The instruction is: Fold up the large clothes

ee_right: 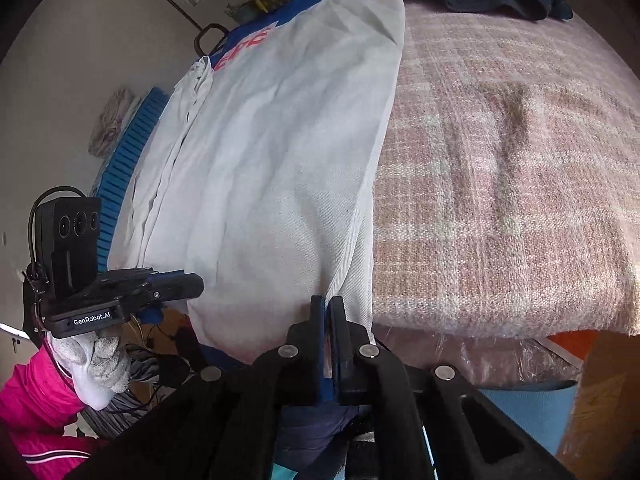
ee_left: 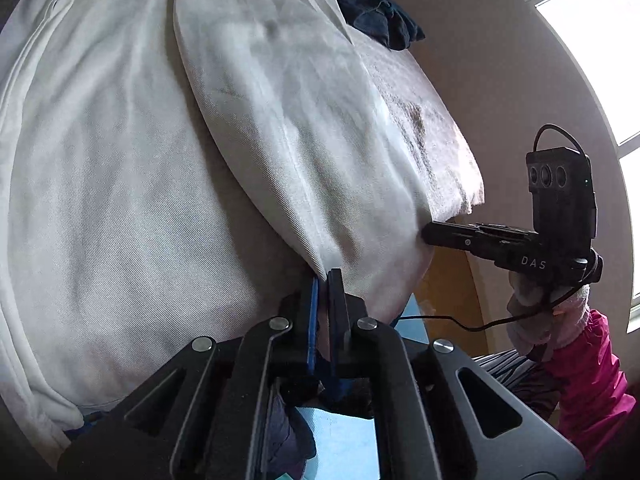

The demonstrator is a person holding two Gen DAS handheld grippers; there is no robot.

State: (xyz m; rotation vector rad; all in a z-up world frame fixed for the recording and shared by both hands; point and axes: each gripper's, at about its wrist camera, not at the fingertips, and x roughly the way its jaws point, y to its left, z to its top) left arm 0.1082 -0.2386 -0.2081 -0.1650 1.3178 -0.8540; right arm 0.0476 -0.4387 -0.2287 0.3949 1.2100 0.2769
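Both hand-held grippers (ee_left: 323, 280) (ee_right: 327, 304) clamped on white garment (ee_left: 140, 200)

Soft daylight enters from a bright, overexposed window (ee_left: 592, 28) at the left wrist view's right edge. Both fisheye views bend strongly and darken at the corners. Near foreground cloth looks slightly blurred, perhaps from motion.
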